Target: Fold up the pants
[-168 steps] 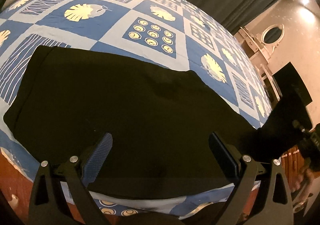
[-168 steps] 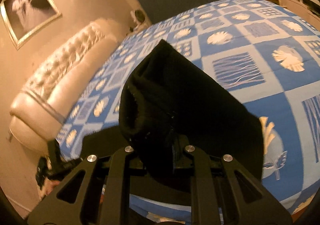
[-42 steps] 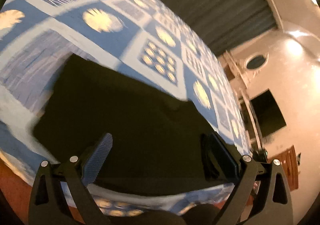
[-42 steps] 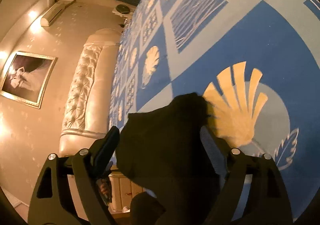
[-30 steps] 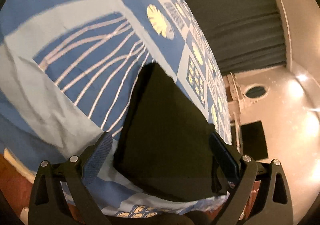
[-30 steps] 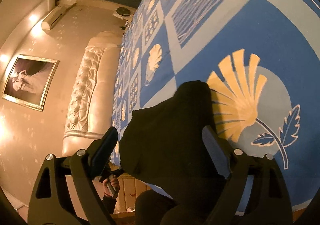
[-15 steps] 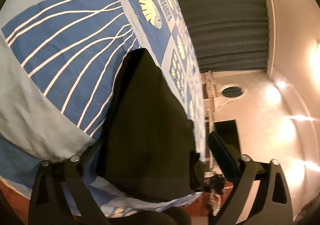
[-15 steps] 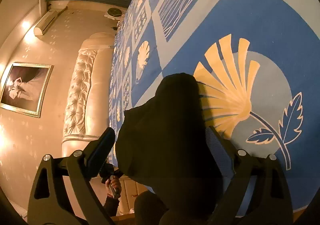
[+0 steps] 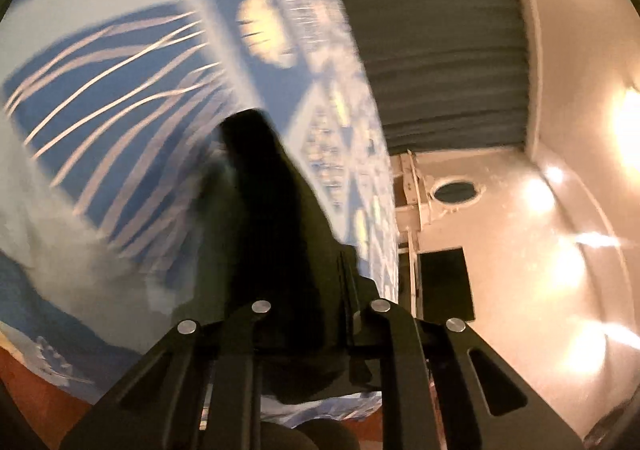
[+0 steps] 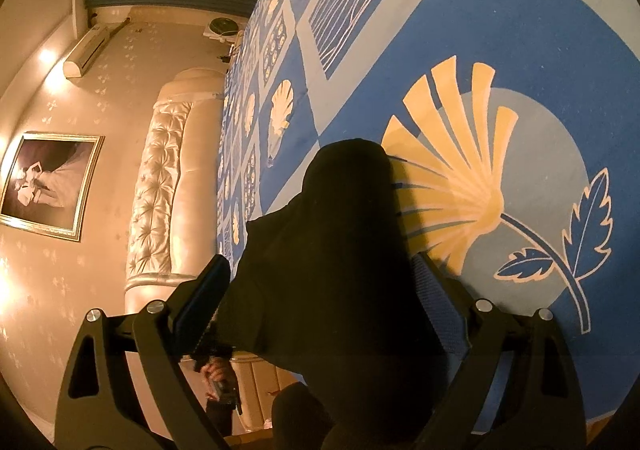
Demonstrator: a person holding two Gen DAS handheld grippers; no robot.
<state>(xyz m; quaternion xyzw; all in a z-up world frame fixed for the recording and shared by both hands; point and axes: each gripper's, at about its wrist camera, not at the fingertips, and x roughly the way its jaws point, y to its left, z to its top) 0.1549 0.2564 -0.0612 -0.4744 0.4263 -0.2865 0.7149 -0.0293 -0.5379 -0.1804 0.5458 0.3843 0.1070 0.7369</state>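
Black pants (image 9: 272,217) lie on a blue patterned bed cover (image 9: 100,129). In the left wrist view my left gripper (image 9: 316,274) has its jaws closing tight on an edge of the dark fabric, which bunches up and rises in front of the camera. The picture is blurred by motion. In the right wrist view the other end of the pants (image 10: 340,250) lies on the cover beside a yellow shell print (image 10: 448,177). My right gripper (image 10: 320,270) stands open, with its fingers (image 10: 204,298) on either side of the cloth and not pressing on it.
A padded cream headboard (image 10: 160,189) and a framed picture (image 10: 44,189) are at the left of the right wrist view. Dark curtains (image 9: 440,49), a dresser with an oval mirror (image 9: 456,191) and a dark screen (image 9: 444,282) stand past the bed. A hand (image 10: 216,366) shows below the bed's edge.
My left gripper went from wide open around the pants' edge to shut on it, and has lifted the cloth a little. The right gripper has stayed open around its end.
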